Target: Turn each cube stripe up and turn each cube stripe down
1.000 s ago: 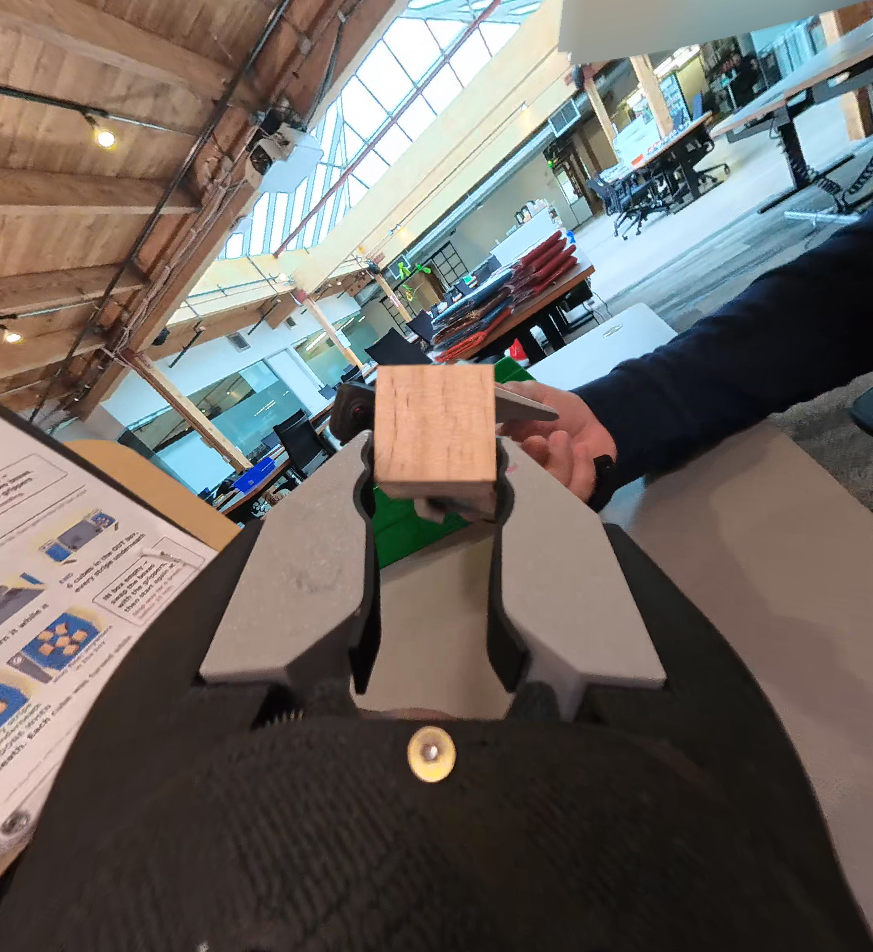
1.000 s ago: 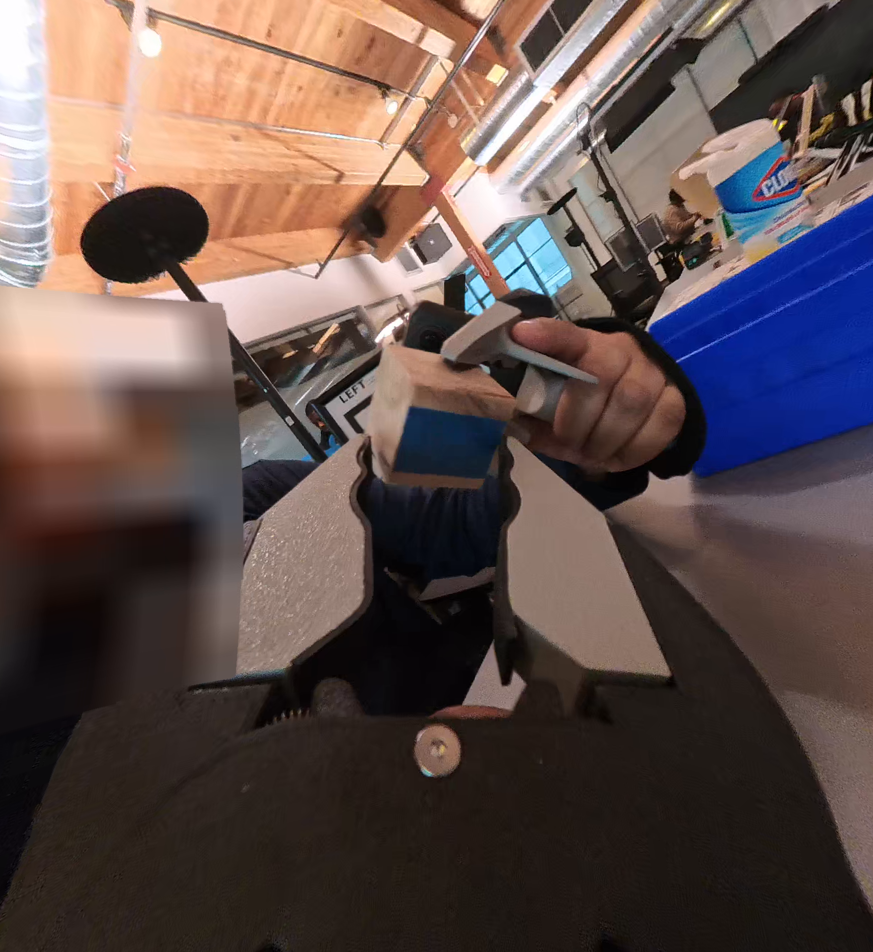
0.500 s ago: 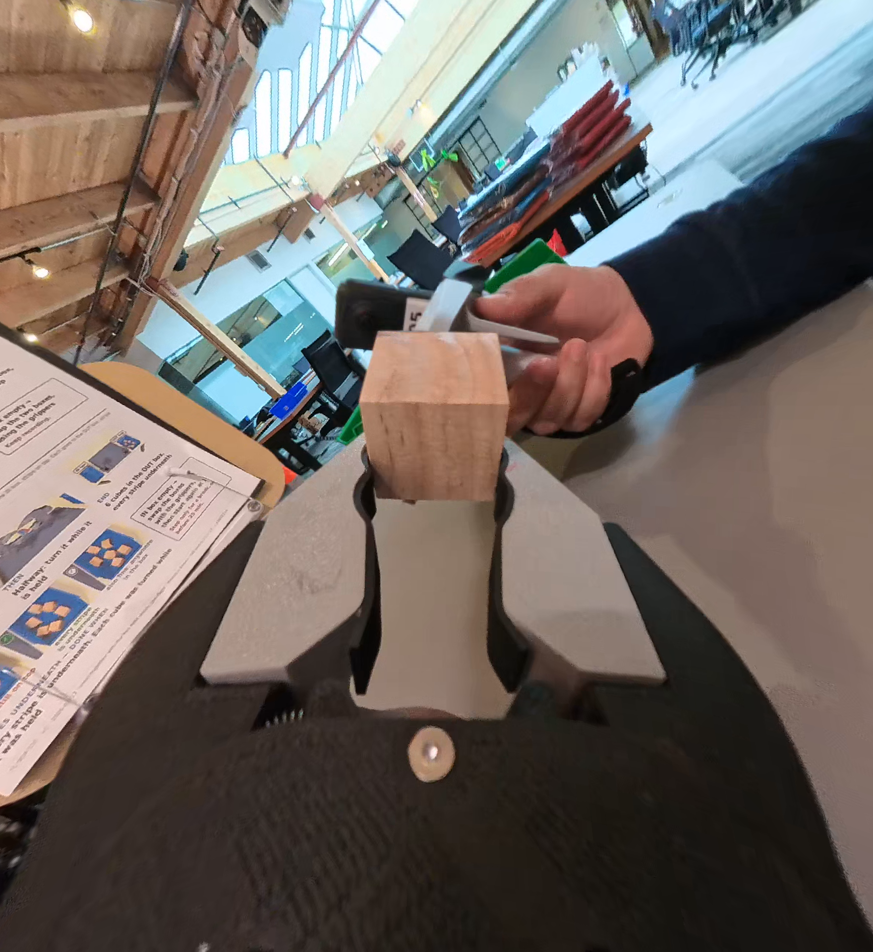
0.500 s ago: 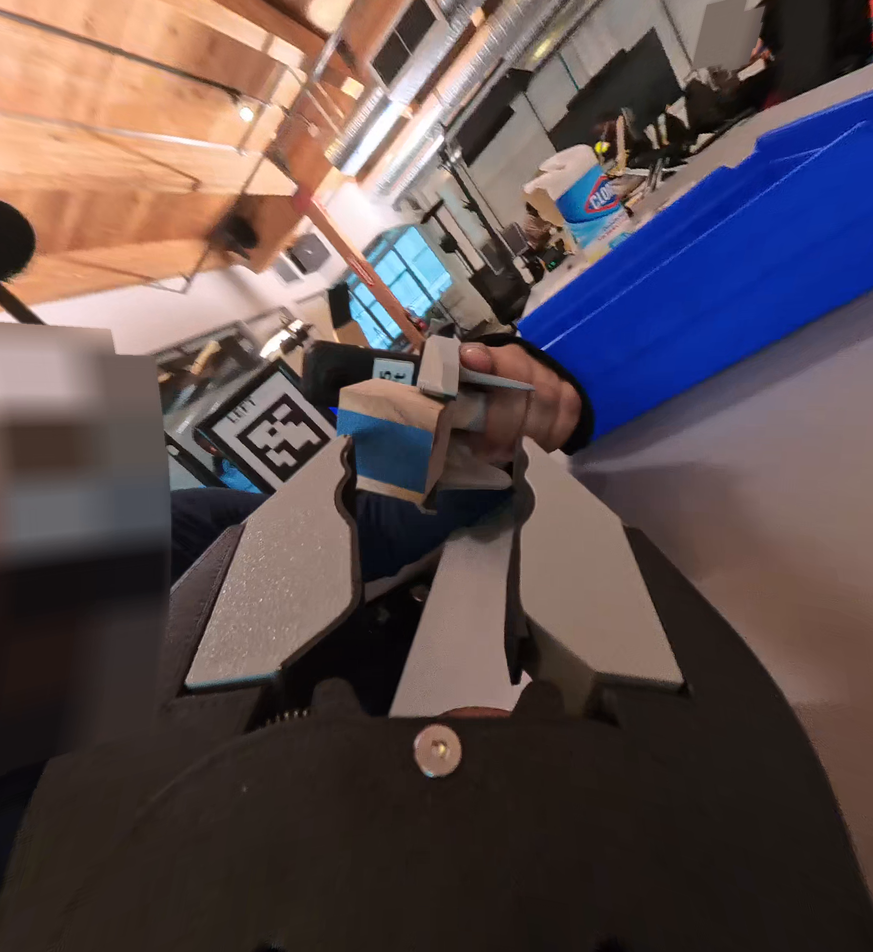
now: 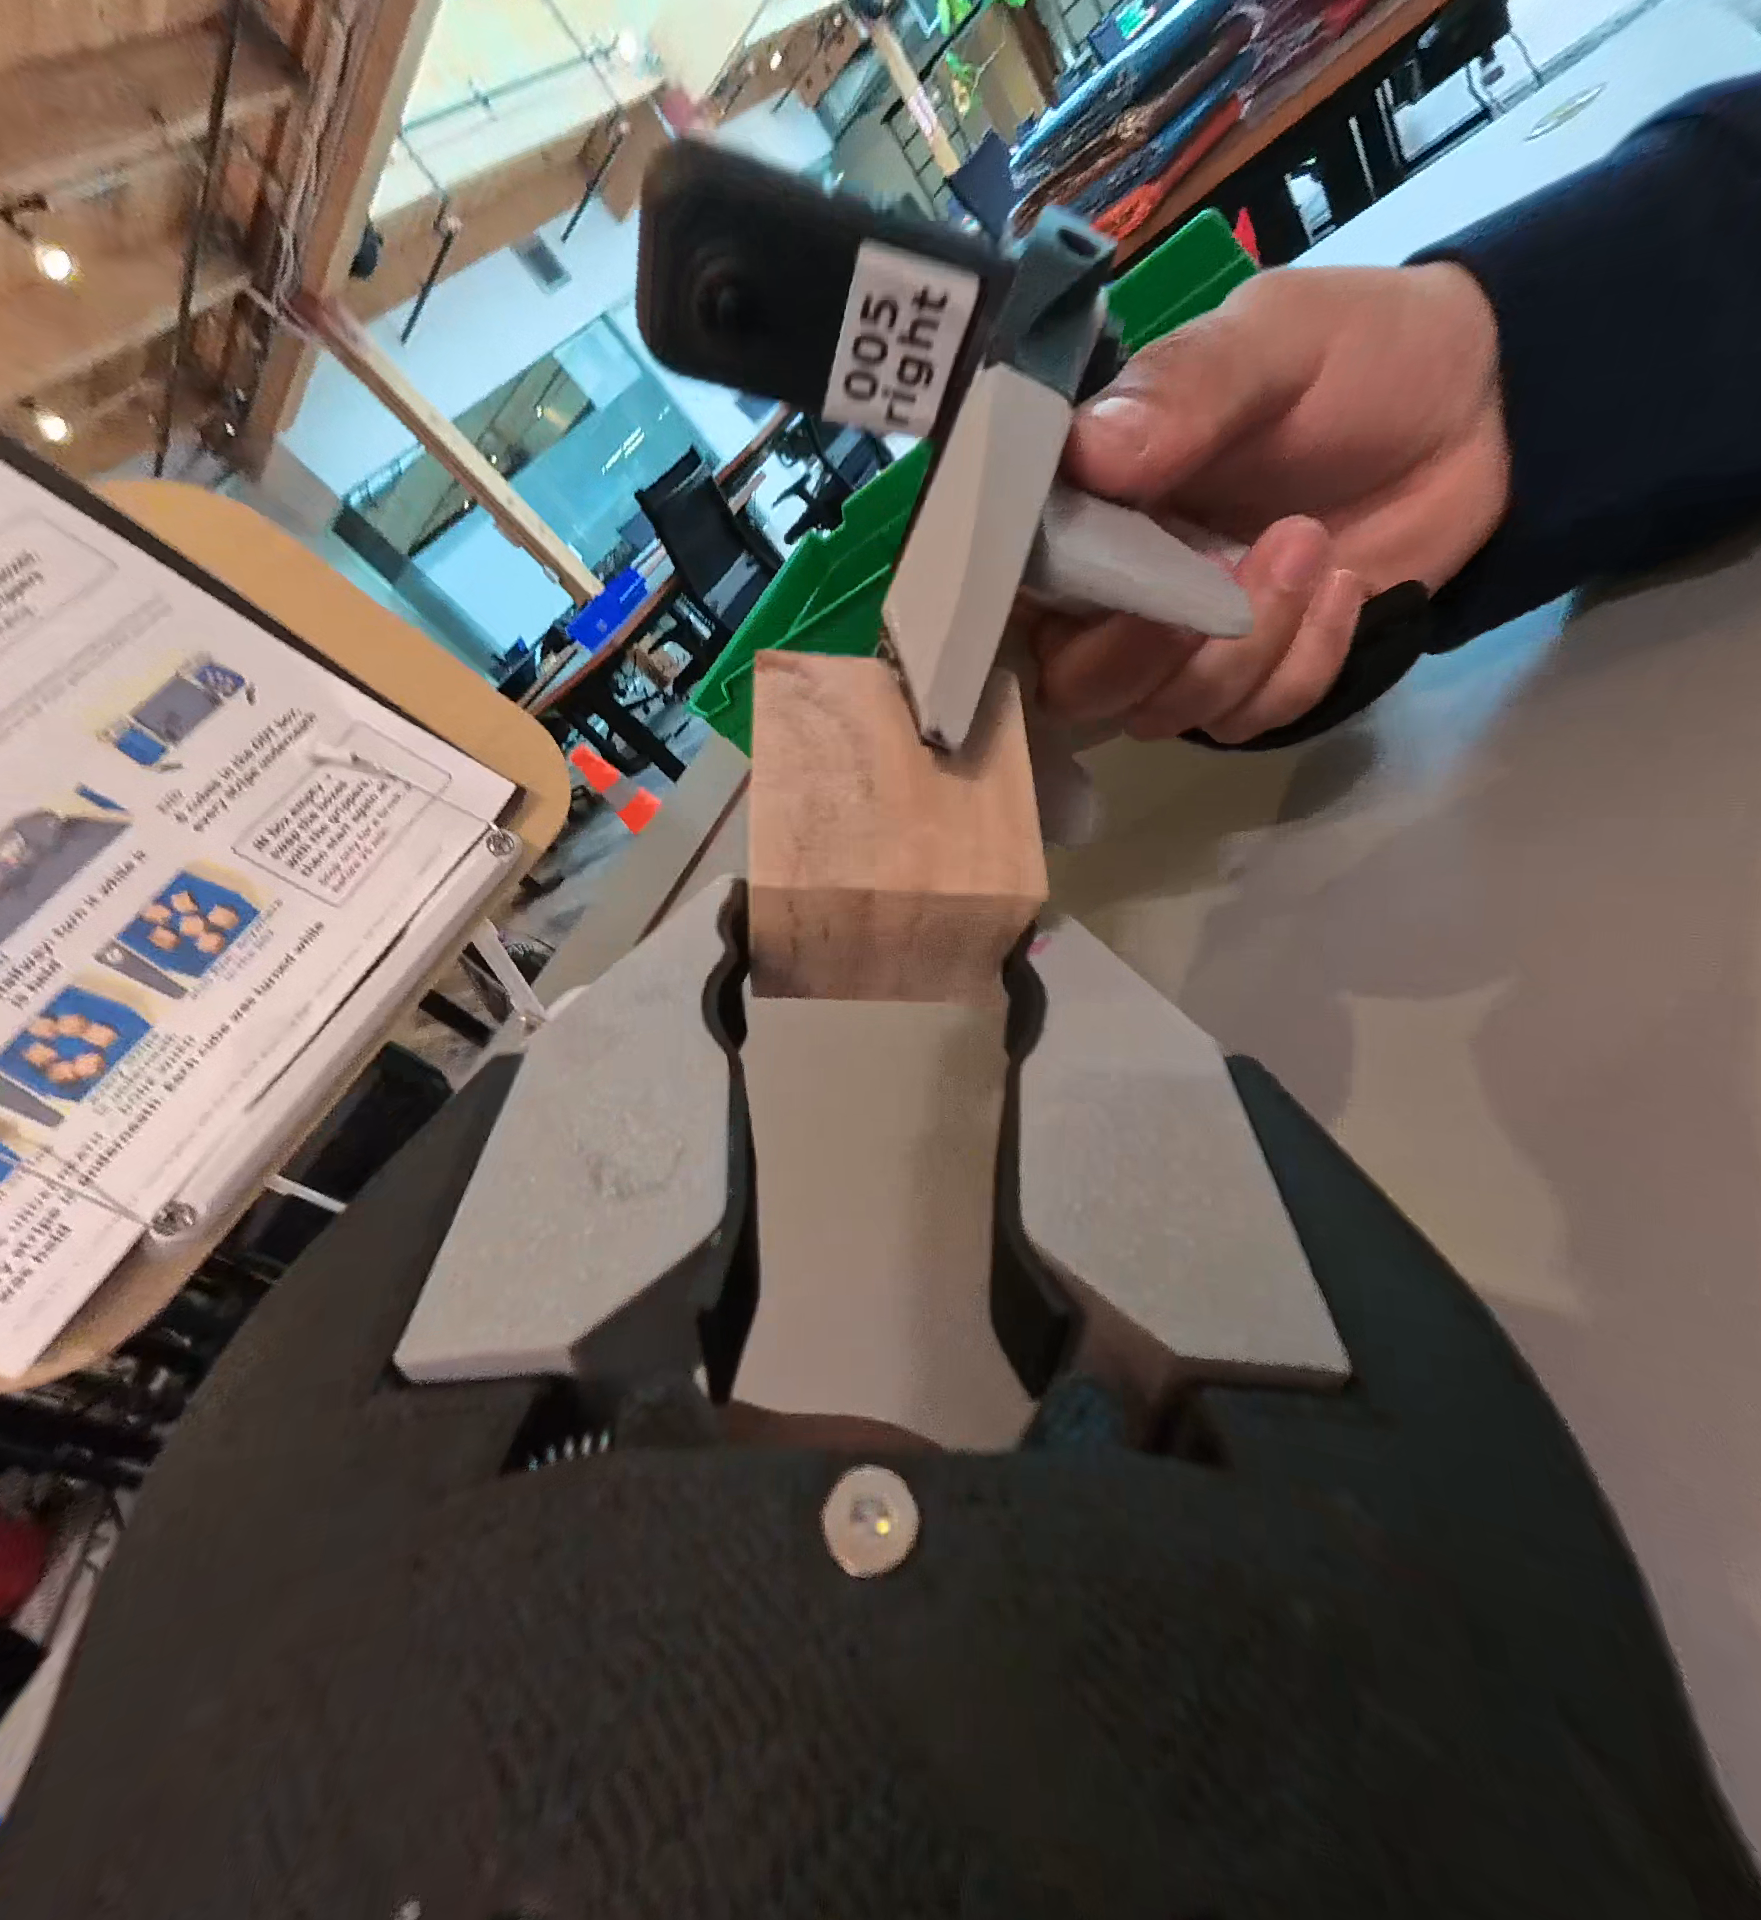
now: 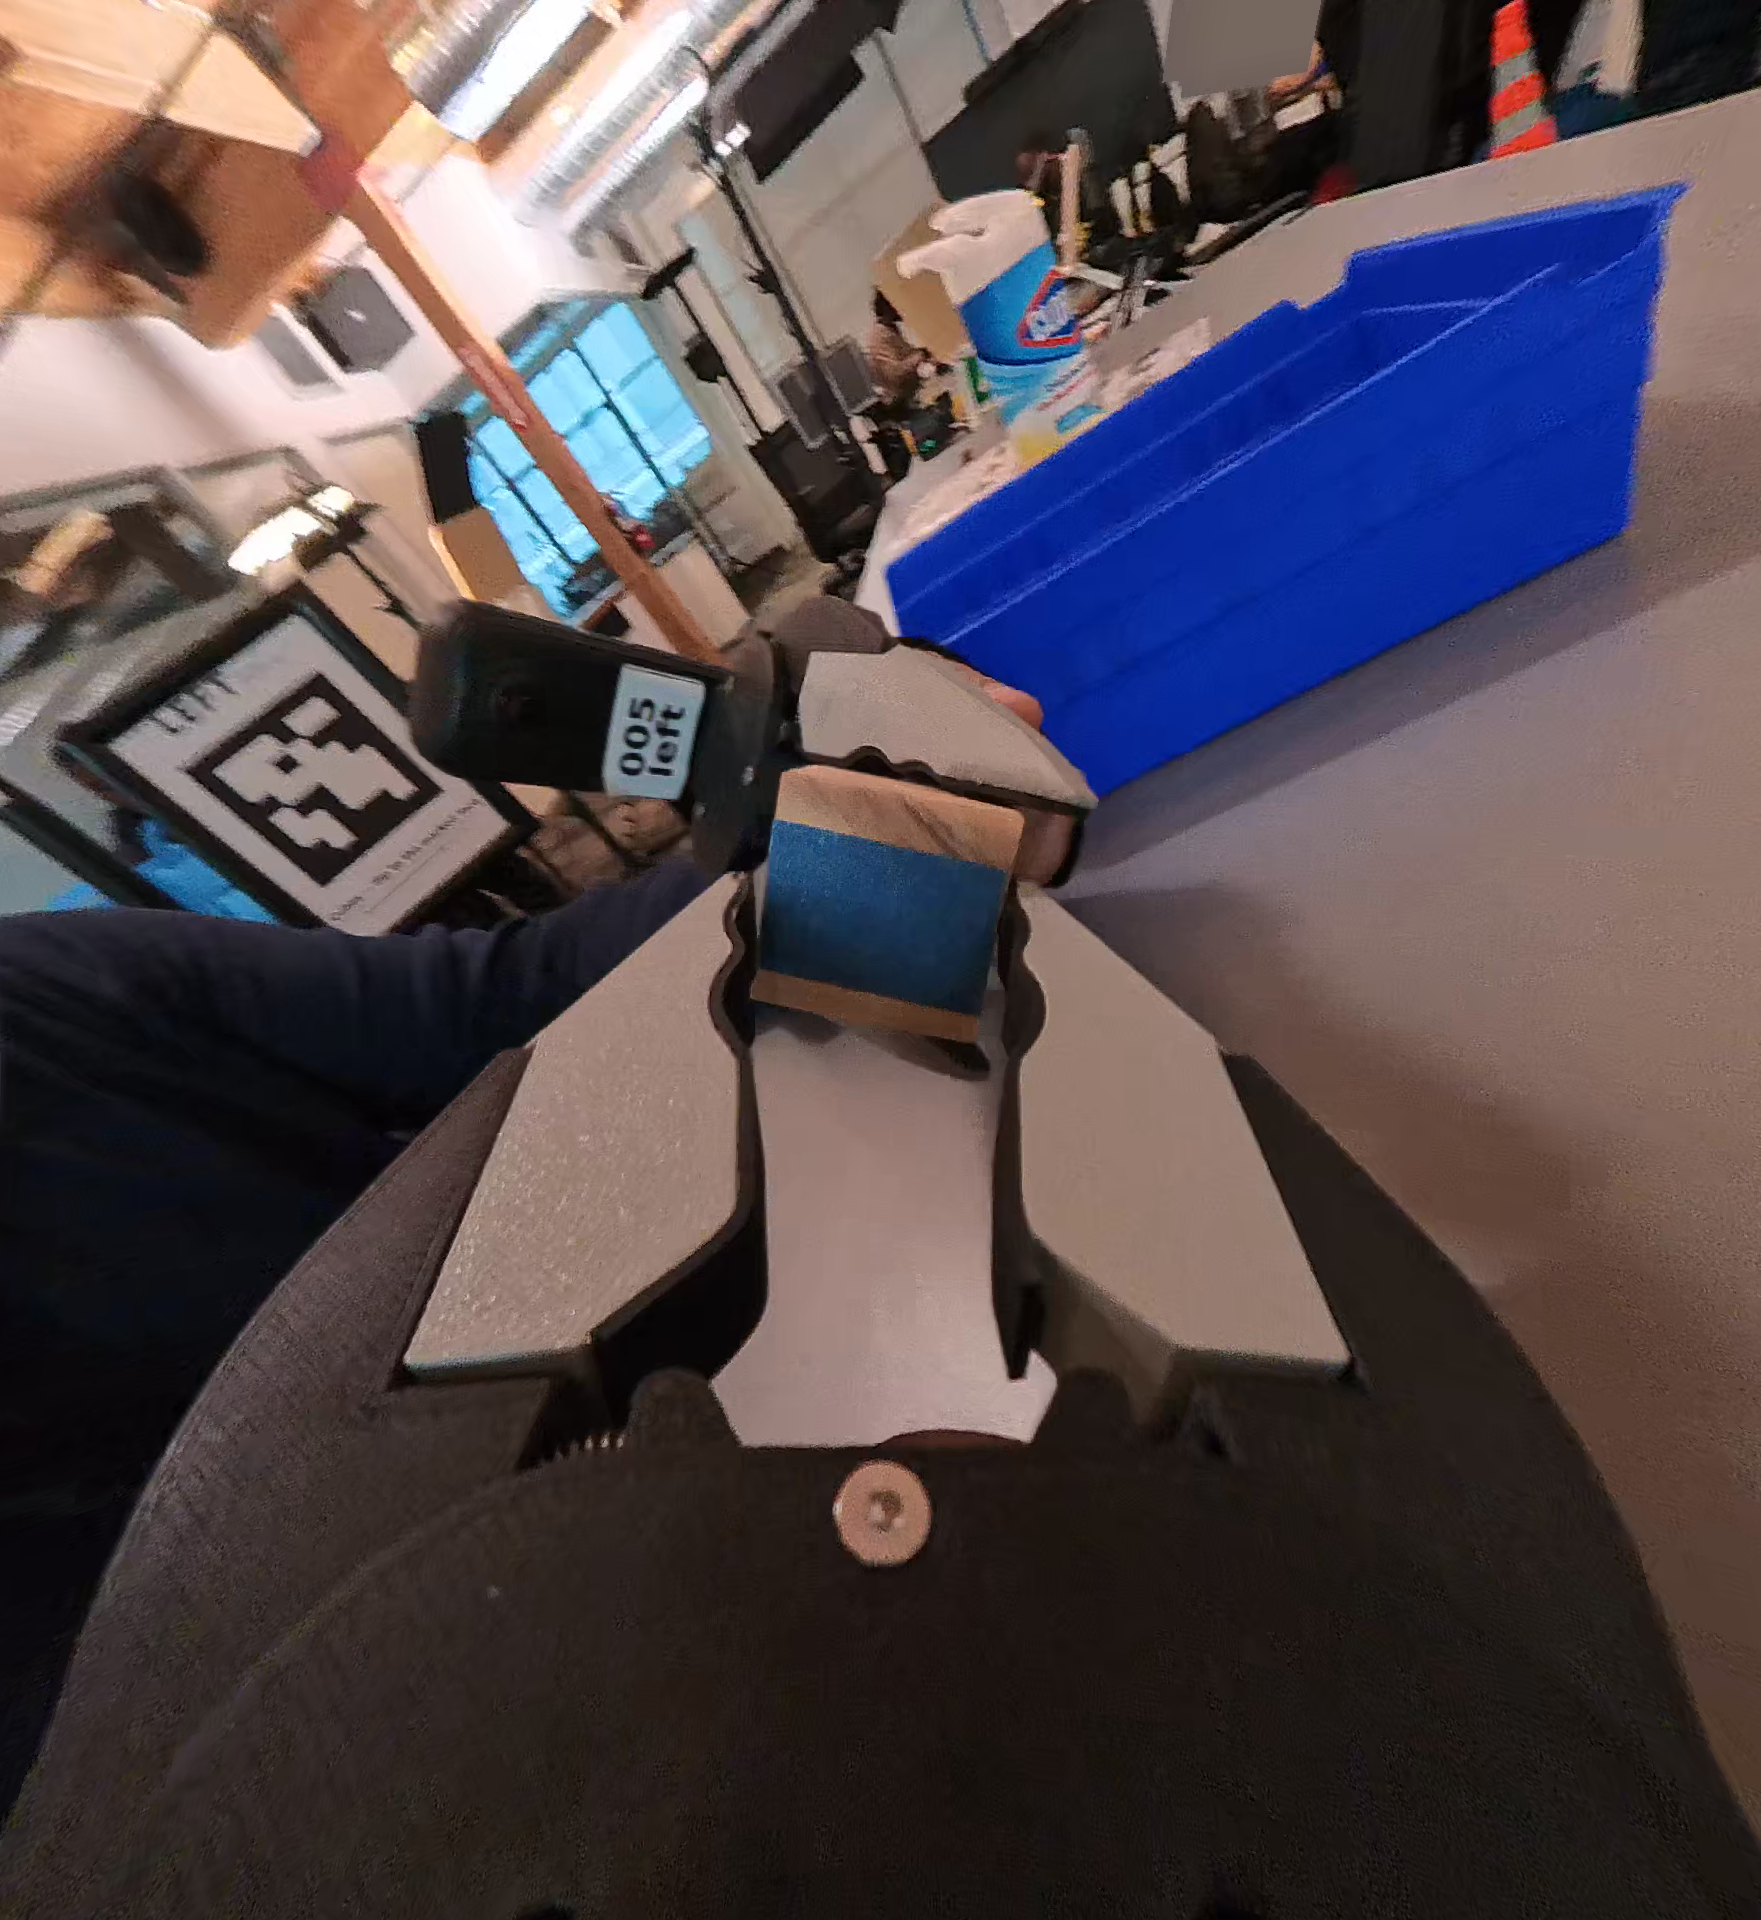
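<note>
While the wooden cube (image 5: pixel 891 831) sits pinched between both grippers above the grey table (image 5: pixel 1478 1039), the left gripper (image 5: pixel 876 961) is clamped on its near lower part, grey fingers (image 5: pixel 606 1122) pressing the cube's left and right sides; in the left wrist view only plain wood faces show, no stripe. The right gripper (image 5: pixel 943 717) shows farther off in that view, coming in from the far right, one flat grey finger touching the cube's top far edge, held by a hand (image 5: pixel 1302 499) in a dark blue sleeve (image 5: pixel 1676 343), black camera (image 5: pixel 751 301) with a white label mounted on it. In the right wrist view the cube (image 6: pixel 881 914) lies between the right gripper's (image 6: pixel 876 956) fingertips with the blue stripe (image 6: pixel 876 930) facing the camera, wood bands above and below it; fingers look closed against the cube's sides, so clamped on it too. The left gripper (image 6: pixel 917 727) appears beyond the cube there, grey finger over its far top. Blue bin (image 6: pixel 1323 520) on the table far right, well apart from the cube; wipes canister (image 6: pixel 1027 332) behind it. Green bin (image 5: pixel 855 582) far behind the cube in the left view. Instruction sheet (image 5: pixel 149 862) on a board at left; black-and-white marker board (image 6: pixel 294 790) at far left in the right view
</note>
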{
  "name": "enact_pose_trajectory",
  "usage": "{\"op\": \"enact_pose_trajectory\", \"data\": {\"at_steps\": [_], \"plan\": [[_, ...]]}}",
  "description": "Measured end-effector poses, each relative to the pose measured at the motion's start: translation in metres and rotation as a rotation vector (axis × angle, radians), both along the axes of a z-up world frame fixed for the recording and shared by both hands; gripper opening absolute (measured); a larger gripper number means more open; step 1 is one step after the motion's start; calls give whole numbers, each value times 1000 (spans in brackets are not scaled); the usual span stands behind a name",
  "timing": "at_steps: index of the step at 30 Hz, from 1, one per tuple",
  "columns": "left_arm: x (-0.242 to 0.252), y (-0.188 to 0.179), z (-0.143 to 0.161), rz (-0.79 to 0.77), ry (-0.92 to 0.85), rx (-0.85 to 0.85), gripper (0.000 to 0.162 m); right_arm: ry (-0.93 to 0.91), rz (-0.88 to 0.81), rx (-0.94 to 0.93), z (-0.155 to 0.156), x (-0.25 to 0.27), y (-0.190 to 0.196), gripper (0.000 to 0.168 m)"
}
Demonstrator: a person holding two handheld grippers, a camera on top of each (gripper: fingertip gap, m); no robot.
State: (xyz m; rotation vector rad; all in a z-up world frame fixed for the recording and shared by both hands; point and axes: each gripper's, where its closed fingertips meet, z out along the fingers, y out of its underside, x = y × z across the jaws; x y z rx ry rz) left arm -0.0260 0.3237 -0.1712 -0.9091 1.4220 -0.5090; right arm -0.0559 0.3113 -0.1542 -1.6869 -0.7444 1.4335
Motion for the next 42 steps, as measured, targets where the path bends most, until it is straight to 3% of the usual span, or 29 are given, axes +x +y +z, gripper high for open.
{"op": "enact_pose_trajectory", "data": {"at_steps": [5, 8, 12, 15, 17, 19, 22, 26, 30, 35, 39, 42], "plan": [[3, 0, -5, -4, -2, -163, 64, -222, -203, 222, 0, 19, 14, 44], [2, 9, -14, 28, 18, -236, 72, -268, -364, 356, 28, 41, 14, 43], [-2, 36, -25, 160, 38, -273, 60, -345, -646, 429, 79, 111, 10, 43], [-2, 51, -38, 258, 69, -309, 54, -384, -804, 360, 96, 179, 15, 43], [-2, 54, -48, 290, 121, -296, 55, -516, -924, 251, 77, 239, 29, 43], [-2, 55, -49, 311, 130, -281, 53, -702, -1035, 101, 39, 302, 41, 44], [-4, 57, -52, 331, 143, -305, 51, -924, -1052, -144, -28, 363, 45, 45], [-6, 60, -58, 339, 175, -352, 49, -1050, -1028, -378, -90, 403, 42, 44], [-6, 62, -58, 344, 170, -365, 47, -1052, -1048, -384, -95, 411, 51, 45], [-7, 63, -59, 348, 174, -384, 48, -1011, -1055, -202, -36, 377, 60, 49], [-6, 63, -61, 344, 184, -392, 48, -853, -925, 14, 25, 283, 62, 52], [-7, 64, -62, 347, 188, -408, 48, -710, -745, 125, 41, 187, 57, 53]]}}
